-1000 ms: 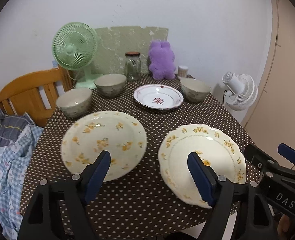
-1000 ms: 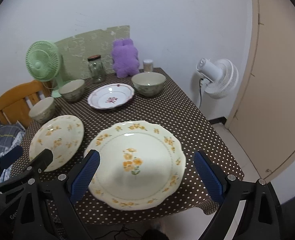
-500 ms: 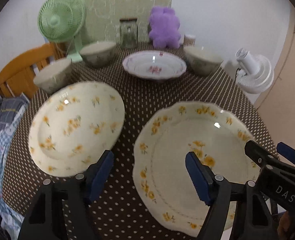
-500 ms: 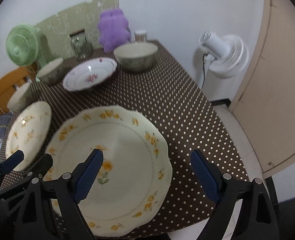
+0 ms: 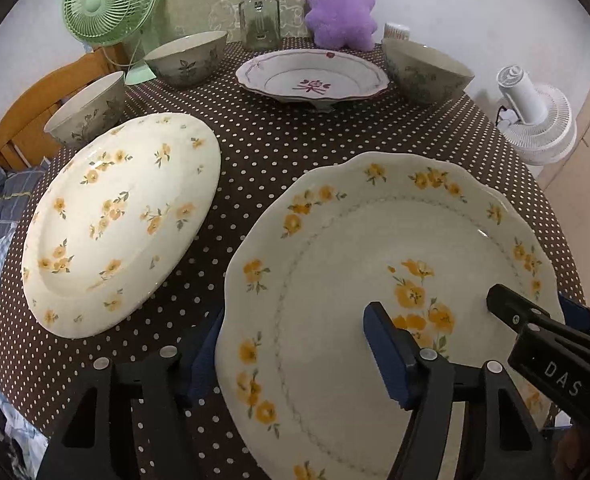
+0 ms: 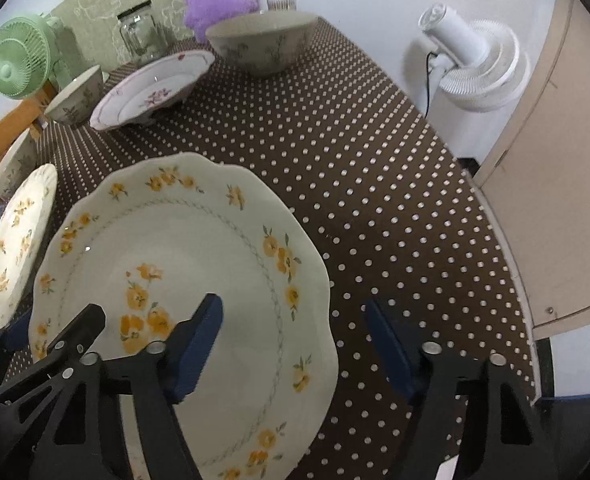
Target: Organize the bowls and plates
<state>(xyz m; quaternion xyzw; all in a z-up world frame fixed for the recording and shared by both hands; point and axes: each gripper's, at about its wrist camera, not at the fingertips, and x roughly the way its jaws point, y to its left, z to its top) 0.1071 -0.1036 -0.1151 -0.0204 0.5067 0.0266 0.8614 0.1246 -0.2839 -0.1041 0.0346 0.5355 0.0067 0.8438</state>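
Note:
A scalloped cream plate with yellow flowers (image 5: 375,280) lies at the near right of the dotted table; it also shows in the right wrist view (image 6: 183,280). My left gripper (image 5: 299,356) is open and straddles its left rim. My right gripper (image 6: 295,344) is open and straddles its right rim. A round yellow-flowered plate (image 5: 123,216) lies to the left. A pink-flowered plate (image 5: 311,76) sits at the back middle. Three grey leaf-patterned bowls stand at the left (image 5: 89,114), back left (image 5: 187,58) and back right (image 5: 427,70).
At the back stand a green fan (image 5: 109,4), a glass jar (image 5: 259,18), a purple plush toy (image 5: 341,6) and a small cup (image 5: 396,32). A wooden chair (image 5: 35,108) with clothes is left. A white fan (image 5: 535,124) and a door (image 6: 567,160) are right.
Both grippers have moved forward and down onto the scalloped plate; each now has one finger over the plate and one outside its rim. Plates and bowls have not moved.

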